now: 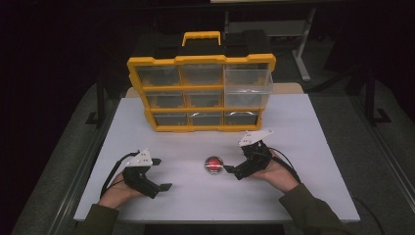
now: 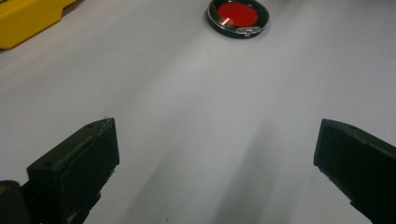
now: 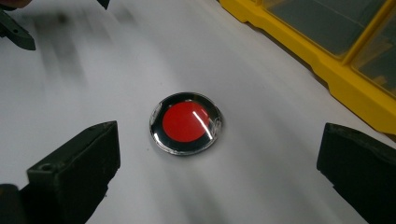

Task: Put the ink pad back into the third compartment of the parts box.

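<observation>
A: What sits in the clear drawers of the yellow plastic organiser case [image 1: 201, 93]?

B: Too dim and small from above to tell. In the right gripper view the case [image 3: 327, 60] is cut off by the top and right edges.

A: And the round red disc with the black rim [image 2: 237, 17]?

B: Its top is clipped by the left gripper view's upper edge.

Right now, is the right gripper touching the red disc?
Apart. In the right gripper view, bare table separates the red disc from both open jaws of the right gripper.
</observation>
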`<state>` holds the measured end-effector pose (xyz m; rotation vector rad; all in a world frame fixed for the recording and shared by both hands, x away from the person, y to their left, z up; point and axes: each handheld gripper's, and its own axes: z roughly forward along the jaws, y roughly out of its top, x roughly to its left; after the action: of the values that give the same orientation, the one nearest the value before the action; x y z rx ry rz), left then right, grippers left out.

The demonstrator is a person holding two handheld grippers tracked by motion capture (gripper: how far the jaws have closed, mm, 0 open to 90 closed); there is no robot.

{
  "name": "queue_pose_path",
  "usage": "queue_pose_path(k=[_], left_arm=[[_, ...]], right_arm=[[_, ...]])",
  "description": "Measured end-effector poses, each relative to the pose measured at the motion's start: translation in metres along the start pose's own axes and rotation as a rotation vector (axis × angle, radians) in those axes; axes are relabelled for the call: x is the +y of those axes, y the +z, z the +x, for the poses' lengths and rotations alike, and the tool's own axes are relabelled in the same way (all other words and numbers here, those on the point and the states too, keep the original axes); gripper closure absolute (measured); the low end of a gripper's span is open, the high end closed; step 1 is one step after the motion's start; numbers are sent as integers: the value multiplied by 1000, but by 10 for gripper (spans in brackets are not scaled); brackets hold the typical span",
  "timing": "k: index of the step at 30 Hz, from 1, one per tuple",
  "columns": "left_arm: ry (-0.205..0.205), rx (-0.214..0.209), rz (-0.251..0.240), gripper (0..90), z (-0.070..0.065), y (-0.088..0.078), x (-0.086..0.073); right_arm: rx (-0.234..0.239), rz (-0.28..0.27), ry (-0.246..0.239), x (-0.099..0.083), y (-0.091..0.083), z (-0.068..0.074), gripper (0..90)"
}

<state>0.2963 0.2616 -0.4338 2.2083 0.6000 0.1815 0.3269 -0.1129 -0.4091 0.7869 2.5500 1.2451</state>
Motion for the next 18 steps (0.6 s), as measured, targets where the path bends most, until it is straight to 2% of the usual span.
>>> queue_pose_path(k=[7,18], left_arm=[[0,-12,5,0,-1,1,0],[3,5,-9,0,-1,0,0]], right_arm=[[14,7,-13,7,9,0,0],[25,15,-33,17,20,1,0]])
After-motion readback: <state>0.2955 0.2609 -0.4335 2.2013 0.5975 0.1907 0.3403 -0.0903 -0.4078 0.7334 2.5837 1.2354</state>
